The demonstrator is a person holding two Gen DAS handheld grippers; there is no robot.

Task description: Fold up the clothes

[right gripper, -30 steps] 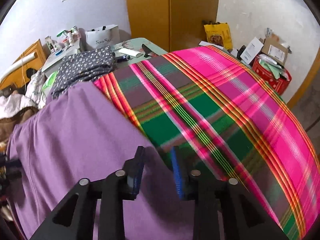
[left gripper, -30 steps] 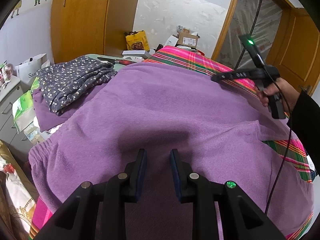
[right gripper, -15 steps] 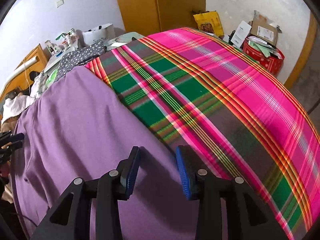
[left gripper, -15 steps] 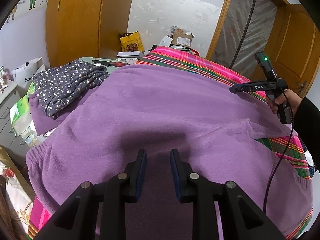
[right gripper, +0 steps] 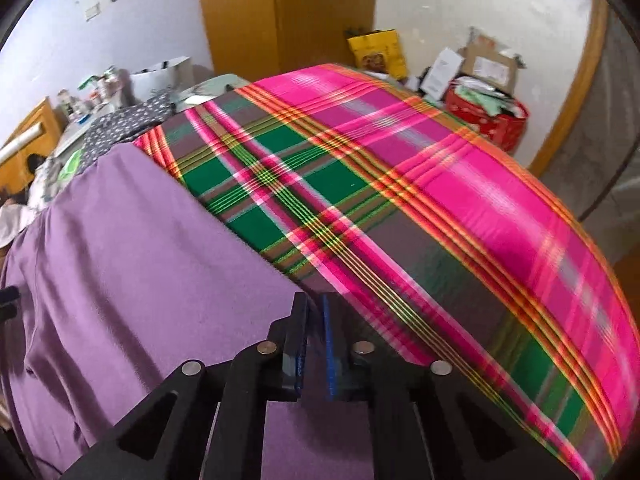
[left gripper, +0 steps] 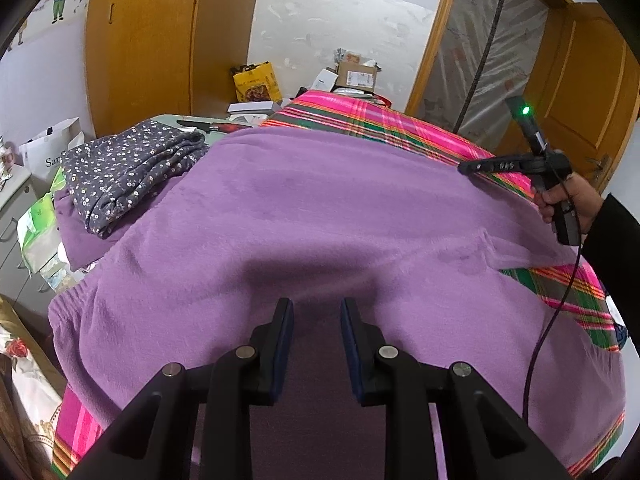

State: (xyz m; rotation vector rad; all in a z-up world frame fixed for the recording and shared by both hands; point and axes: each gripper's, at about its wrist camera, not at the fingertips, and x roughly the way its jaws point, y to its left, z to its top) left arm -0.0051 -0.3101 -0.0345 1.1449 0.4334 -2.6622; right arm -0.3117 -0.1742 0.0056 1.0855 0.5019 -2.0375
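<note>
While fuzzy purple garment point(left gripper: 320, 216) lies flat, left gripper point(left gripper: 316, 320) gapes.

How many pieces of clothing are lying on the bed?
2: a large purple fleece garment spread flat over the pink-green plaid bedspread, and a folded grey floral garment at its far-left corner. More may be hidden.

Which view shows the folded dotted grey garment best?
The left wrist view: the dotted grey garment lies whole and sharp beside the purple garment. The right wrist view catches only a blurred sliver at the far edge.
</note>
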